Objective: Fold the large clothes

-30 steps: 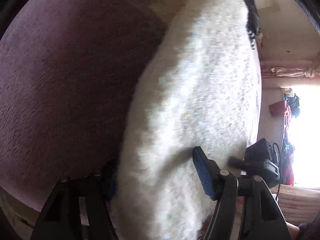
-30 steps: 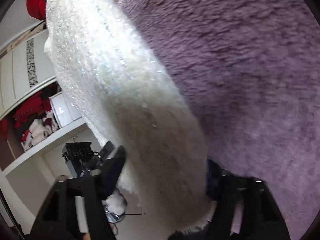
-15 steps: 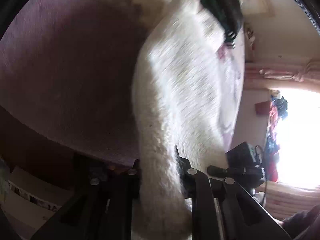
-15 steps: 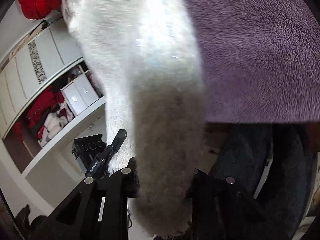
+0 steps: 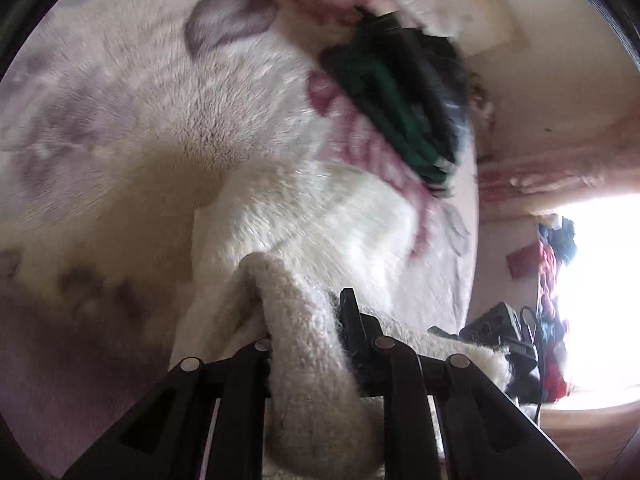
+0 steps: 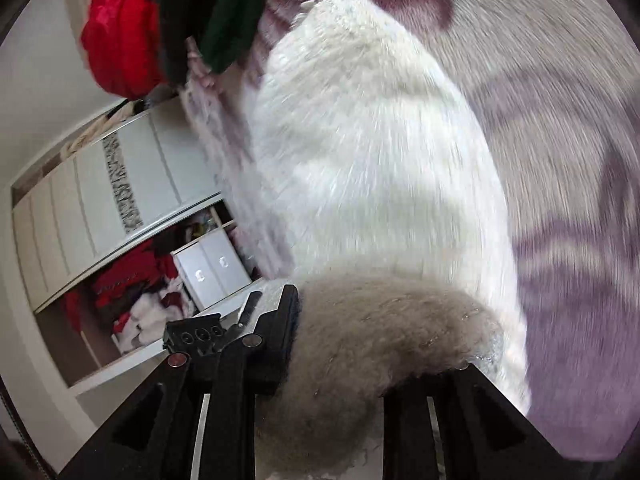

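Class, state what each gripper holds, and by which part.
Both hold the white fuzzy garment: left gripper and right gripper each pinch a bunched fold at its near edge.

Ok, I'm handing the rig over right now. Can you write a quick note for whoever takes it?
Left gripper: shut on a bunched edge of the white fuzzy garment.
Right gripper: shut on another bunch of the same garment.
The garment drapes from both grips onto the floral purple-and-cream blanket. A dark green and black clothes pile and a red item sit at the far edge.
Done: both grips taken. No finished fold shows.
Left: lay it flat and fold it.
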A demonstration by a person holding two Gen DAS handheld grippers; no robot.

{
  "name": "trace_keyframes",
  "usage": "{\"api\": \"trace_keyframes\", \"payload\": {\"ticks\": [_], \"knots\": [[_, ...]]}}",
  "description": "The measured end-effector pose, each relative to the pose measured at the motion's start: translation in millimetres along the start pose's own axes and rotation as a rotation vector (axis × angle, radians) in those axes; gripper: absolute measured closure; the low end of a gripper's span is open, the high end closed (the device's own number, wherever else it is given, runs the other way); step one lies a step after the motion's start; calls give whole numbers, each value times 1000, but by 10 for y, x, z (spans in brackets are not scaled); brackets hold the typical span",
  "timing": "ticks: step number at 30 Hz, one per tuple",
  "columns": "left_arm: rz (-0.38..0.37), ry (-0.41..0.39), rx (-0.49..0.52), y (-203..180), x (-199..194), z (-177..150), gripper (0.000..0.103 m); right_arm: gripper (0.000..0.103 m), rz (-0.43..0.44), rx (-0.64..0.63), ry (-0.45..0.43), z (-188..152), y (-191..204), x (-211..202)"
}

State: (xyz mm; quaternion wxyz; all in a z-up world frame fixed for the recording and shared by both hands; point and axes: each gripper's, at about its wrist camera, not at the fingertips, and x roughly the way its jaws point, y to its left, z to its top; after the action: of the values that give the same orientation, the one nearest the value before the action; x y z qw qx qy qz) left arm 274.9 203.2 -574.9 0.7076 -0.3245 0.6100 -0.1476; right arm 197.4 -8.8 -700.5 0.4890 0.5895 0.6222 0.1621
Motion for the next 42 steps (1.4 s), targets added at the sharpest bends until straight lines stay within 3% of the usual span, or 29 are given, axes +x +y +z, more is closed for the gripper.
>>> {"api": "trace_keyframes", "payload": {"ticks": [4,9,12,15,17,18,19,20,21,23,24,26,29,31,33,36,38,40,42], "knots": [[16,62,-35,177,438,342,88,83,-24,128,-29,503,-209,243],[13,124,-66,120,474,507,88,82,-28,210,5,627,-177,279],[7,136,-99,20,250,489,87,74,1,208,47,558,77,172],[0,105,-106,-82,40,448,85,53,100,197,58,436,335,21],[-8,107,-113,-89,48,451,74,31,172,194,43,425,441,-47],[-10,109,-114,-83,86,469,51,30,188,186,30,428,483,-66],[-8,106,-123,-76,117,494,34,30,190,178,14,507,485,-132],[-6,91,-130,-83,125,523,28,30,217,165,-22,544,541,-175],[-5,56,-124,-121,104,574,15,30,242,159,-47,582,572,-219],[2,4,-73,-250,41,676,12,30,252,133,-94,667,602,-413],[20,-22,-43,-327,1,726,12,30,225,89,-112,688,712,-491],[94,-63,17,-453,-52,773,12,30,90,-19,-135,654,896,-635],[235,-91,97,-580,-162,680,12,30,-182,-213,-133,487,1129,-755],[317,-99,126,-587,-233,546,12,30,-322,-338,-98,333,955,-905],[387,-109,133,-543,-302,360,12,29,-409,-410,-45,297,861,-884],[451,-123,109,-413,-335,9,12,23,-463,-531,70,331,594,-780],[487,-89,85,-273,-169,-188,12,18,-503,-616,134,409,419,-634],[515,-51,54,-84,71,-283,10,18,-500,-661,194,603,257,-438],[501,-65,-9,131,206,-257,4,18,-432,-671,264,813,119,-234]]}}
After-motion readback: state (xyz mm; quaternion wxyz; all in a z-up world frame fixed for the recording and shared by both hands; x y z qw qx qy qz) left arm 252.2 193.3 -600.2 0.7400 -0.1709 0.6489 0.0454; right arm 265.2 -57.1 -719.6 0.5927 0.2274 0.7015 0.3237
